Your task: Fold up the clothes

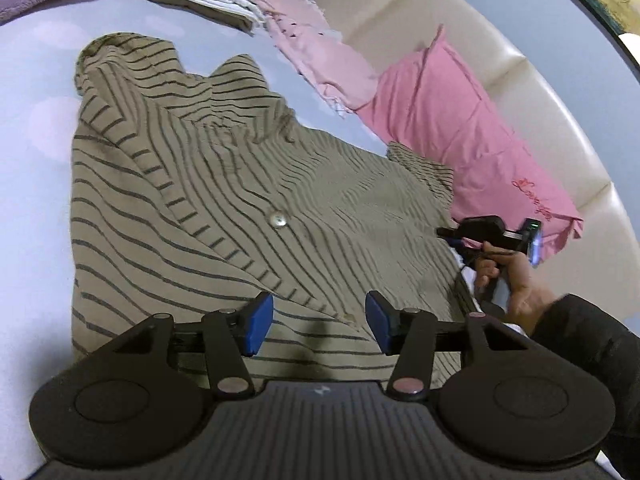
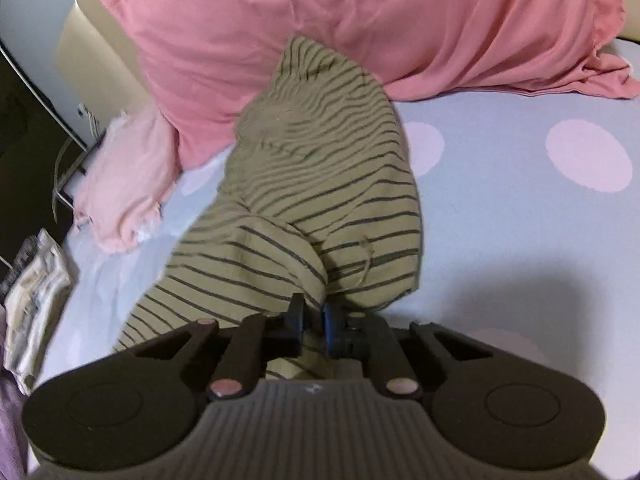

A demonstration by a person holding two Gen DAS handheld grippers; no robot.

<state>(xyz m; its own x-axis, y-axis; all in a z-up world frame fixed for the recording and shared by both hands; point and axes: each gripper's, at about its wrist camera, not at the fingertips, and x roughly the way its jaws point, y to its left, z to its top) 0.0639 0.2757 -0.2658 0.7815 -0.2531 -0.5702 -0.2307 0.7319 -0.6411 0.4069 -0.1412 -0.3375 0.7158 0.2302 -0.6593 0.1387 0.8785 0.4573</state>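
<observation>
- Left tongs (image 1: 319, 322) wide apart and empty, poised low over near hem of olive dark-striped buttoned shirt (image 1: 224, 200), likely for a matching pinch.
- Right tongs (image 2: 313, 322) pinched shut on shirt's bunched edge, tilted downward, probably to draw a fold.
- Spread flat on pale blue polka-dot bed sheet (image 2: 520, 220).
- Beyond, pink embroidered pillow (image 1: 460, 128).

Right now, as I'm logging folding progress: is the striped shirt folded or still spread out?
Mostly spread. The striped shirt lies open across the bed, one front panel turned over; the right gripper pinches its edge.
</observation>
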